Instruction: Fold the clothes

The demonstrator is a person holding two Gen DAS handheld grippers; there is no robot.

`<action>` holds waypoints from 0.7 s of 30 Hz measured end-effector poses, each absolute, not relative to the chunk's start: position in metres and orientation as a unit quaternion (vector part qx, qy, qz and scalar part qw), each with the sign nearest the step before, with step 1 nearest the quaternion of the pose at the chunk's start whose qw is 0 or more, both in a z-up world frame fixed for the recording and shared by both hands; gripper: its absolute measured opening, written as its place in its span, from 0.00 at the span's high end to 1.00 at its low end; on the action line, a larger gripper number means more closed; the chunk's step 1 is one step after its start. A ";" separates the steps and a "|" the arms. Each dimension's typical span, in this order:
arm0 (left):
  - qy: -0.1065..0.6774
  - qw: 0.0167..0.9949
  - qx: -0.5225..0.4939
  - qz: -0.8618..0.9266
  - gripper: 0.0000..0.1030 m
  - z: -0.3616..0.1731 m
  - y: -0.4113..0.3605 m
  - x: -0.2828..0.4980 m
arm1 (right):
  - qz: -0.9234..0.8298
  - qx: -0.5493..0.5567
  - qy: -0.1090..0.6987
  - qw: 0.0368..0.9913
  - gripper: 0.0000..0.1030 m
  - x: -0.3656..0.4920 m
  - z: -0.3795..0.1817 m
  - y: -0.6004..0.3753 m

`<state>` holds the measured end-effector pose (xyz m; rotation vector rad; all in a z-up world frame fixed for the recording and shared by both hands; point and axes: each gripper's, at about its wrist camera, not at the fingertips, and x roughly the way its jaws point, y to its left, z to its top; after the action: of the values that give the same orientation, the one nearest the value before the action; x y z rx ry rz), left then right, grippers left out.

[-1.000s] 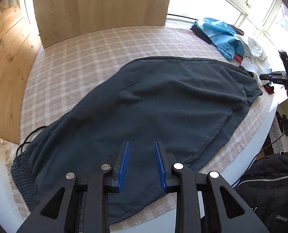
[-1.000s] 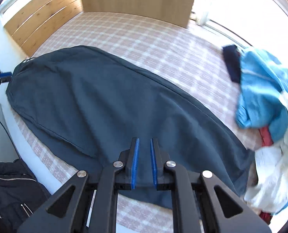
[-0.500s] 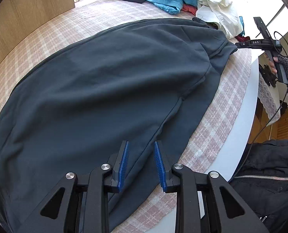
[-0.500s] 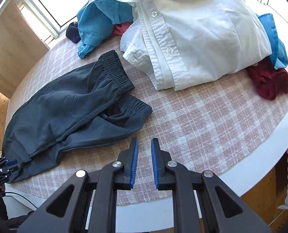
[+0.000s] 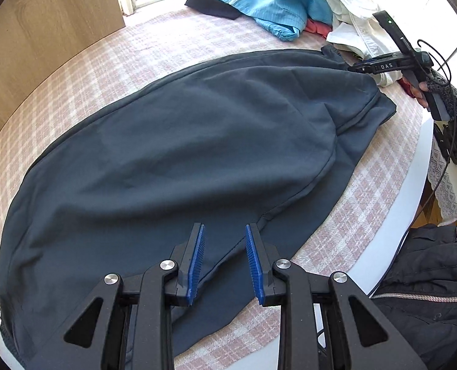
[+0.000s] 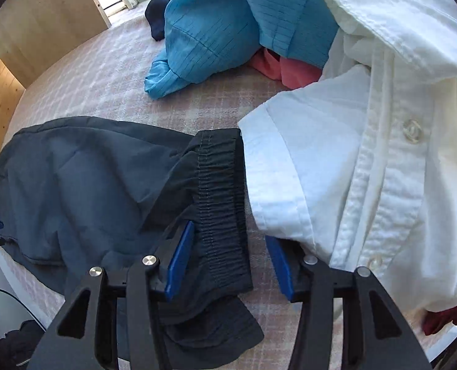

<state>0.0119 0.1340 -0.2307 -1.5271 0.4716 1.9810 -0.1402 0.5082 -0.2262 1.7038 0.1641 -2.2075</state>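
Right wrist view: dark trousers (image 6: 83, 172) lie lengthwise, elastic cuff (image 6: 219, 197) between the right gripper's (image 6: 231, 259) opening jaws.

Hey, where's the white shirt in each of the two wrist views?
Left wrist: white shirt at the top right, behind the right tool.
Right wrist: it fills the right half, beside the trousers' cuff.
Shared landmark: the blue garment, next to the shirt in both.
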 end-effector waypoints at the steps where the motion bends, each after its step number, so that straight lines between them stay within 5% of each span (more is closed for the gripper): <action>1: 0.176 0.289 -0.575 0.745 0.75 -0.231 0.131 0.011 | -0.780 0.595 0.070 0.180 0.58 -0.138 -0.227 0.505; 3: 0.174 0.279 -0.577 0.748 0.75 -0.230 0.125 0.008 | -0.779 0.589 0.079 0.198 0.75 -0.134 -0.225 0.503; 18: 0.181 0.293 -0.568 0.747 0.70 -0.225 0.109 -0.018 | -0.822 0.498 0.003 0.275 0.76 -0.067 -0.100 0.502; 21: 0.182 0.296 -0.577 0.739 0.70 -0.234 0.108 -0.022 | -0.816 0.521 -0.006 0.250 0.76 -0.057 -0.109 0.518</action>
<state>-0.0217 0.1077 -0.2337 -1.5349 0.4850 1.9668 -0.0569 0.5180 -0.1087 1.4188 -0.0173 -2.2209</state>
